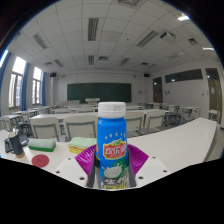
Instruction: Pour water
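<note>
A tall blue bottle [112, 140] with a white cap and a red-and-white label stands upright between my fingers, held above the white table [175, 145]. My gripper [112, 172] is shut on the bottle, with the magenta pads [83, 160] pressing on its lower sides. The bottle's base is hidden between the fingers.
On the table to the left lie a green sponge [41, 145], a red round lid [40, 160], a green-and-yellow packet [77, 148] and dark objects [12, 146]. Rows of desks and a green chalkboard [98, 92] fill the classroom beyond.
</note>
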The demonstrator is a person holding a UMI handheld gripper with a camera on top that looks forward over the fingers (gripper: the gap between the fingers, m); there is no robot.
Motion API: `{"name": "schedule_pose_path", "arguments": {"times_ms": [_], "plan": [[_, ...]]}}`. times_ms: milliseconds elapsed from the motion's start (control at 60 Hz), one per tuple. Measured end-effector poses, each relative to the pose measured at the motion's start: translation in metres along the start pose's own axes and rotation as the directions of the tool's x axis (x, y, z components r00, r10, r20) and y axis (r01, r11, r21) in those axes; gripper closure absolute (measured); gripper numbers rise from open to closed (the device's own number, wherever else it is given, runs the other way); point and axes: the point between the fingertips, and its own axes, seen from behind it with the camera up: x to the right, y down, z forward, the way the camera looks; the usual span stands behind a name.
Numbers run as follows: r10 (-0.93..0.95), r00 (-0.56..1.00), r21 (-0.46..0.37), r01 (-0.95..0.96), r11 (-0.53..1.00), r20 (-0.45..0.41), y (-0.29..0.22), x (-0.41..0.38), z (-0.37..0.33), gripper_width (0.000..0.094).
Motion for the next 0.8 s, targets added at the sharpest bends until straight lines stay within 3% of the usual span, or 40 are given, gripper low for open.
{"name": "schedule_pose_path", "arguments": {"times_ms": [150,283,417,517,617,733,800], "plan": [[-0.037,0.999,0.033,0.037,0.999,0.001,-0.004,-0.001,-0.003,0.062],[-0.117,0.993,0.04,0.116,0.992,0.012,-0.01,-0.021,-0.006,0.0629],[-0.455,0.89,0.089,0.456,0.886,-0.033,-0.06,-0.065,-0.012,0.063],[-0.717,0.691,0.126,0.722,0.68,-0.092,-0.102,-0.134,-0.017,0.0632],[-0.921,0.343,0.148,0.936,0.32,-0.184,-0.136,-0.203,-0.016,0.0632],[-0.958,-0.043,0.163,0.982,-0.092,-0.282,-0.149,-0.286,-0.024,0.0634],[-0.935,-0.22,0.164,0.948,-0.272,-0.279,-0.162,-0.307,-0.014,0.0633]]}}
